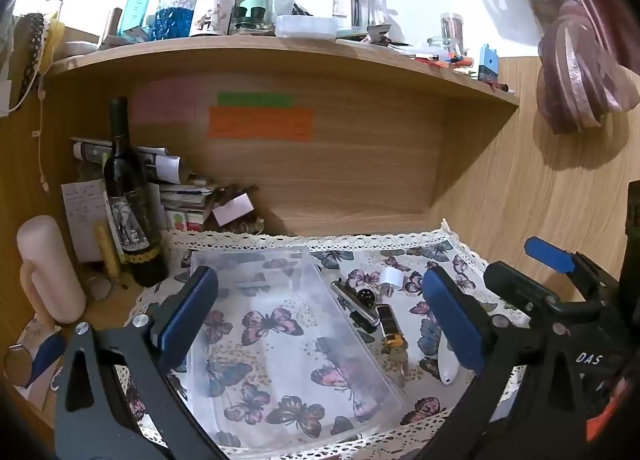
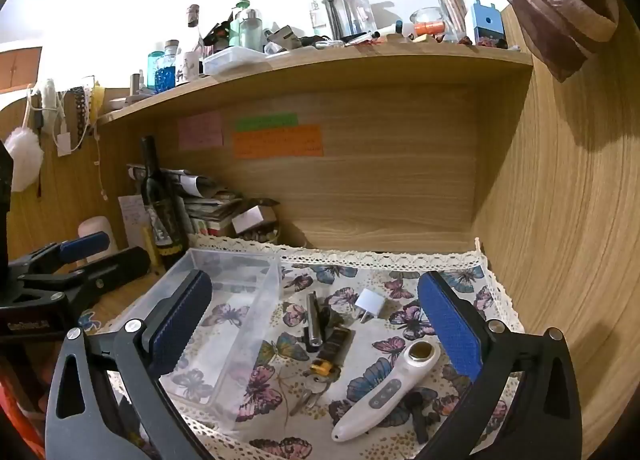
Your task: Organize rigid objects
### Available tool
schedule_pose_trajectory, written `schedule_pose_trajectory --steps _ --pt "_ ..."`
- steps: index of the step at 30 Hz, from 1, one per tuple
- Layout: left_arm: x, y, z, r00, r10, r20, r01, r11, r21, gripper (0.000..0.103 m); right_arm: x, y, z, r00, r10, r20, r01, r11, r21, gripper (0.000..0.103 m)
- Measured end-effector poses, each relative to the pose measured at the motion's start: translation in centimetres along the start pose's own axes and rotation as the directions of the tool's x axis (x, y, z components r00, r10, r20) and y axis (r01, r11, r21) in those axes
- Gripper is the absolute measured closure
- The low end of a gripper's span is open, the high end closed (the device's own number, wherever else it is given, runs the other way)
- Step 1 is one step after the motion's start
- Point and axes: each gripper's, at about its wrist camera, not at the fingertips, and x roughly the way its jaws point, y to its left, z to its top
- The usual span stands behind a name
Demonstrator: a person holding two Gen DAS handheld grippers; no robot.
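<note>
A clear plastic box [image 1: 200, 260] [image 2: 276, 284] stands empty on the butterfly cloth. To its right lie a silver pen-shaped tube [image 1: 354, 302] [image 2: 313, 318], a white plug adapter [image 1: 391, 279] [image 2: 369, 305], a dark lighter with keys [image 1: 388, 326] [image 2: 330, 352] and a white handheld device [image 1: 447, 366] [image 2: 384, 392]. My left gripper [image 1: 320, 320] is open above the box. My right gripper [image 2: 316, 330] is open above the loose items; it also shows in the left wrist view [image 1: 552, 260].
A dark wine bottle [image 1: 130, 196] [image 2: 162, 204], a pink cylinder [image 1: 48, 268] and stacked papers [image 1: 184, 192] stand at the left. The wooden back panel [image 1: 360, 164] and right wall [image 2: 560, 220] close the desk. A cluttered shelf [image 1: 280, 48] hangs above.
</note>
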Motion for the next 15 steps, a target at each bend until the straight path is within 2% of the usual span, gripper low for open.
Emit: schedule_pose_trajectory --steps 9,15 --pt "0.24 -0.08 0.76 1.000 -0.004 0.001 0.004 1.000 0.001 0.000 0.42 -0.27 -0.03 1.000 0.001 -0.012 -0.001 1.000 0.004 0.000" --pt "0.03 -0.05 0.03 1.000 -0.012 0.013 0.011 1.000 0.006 0.000 0.27 -0.27 0.03 1.000 0.003 -0.011 -0.003 1.000 0.011 0.000"
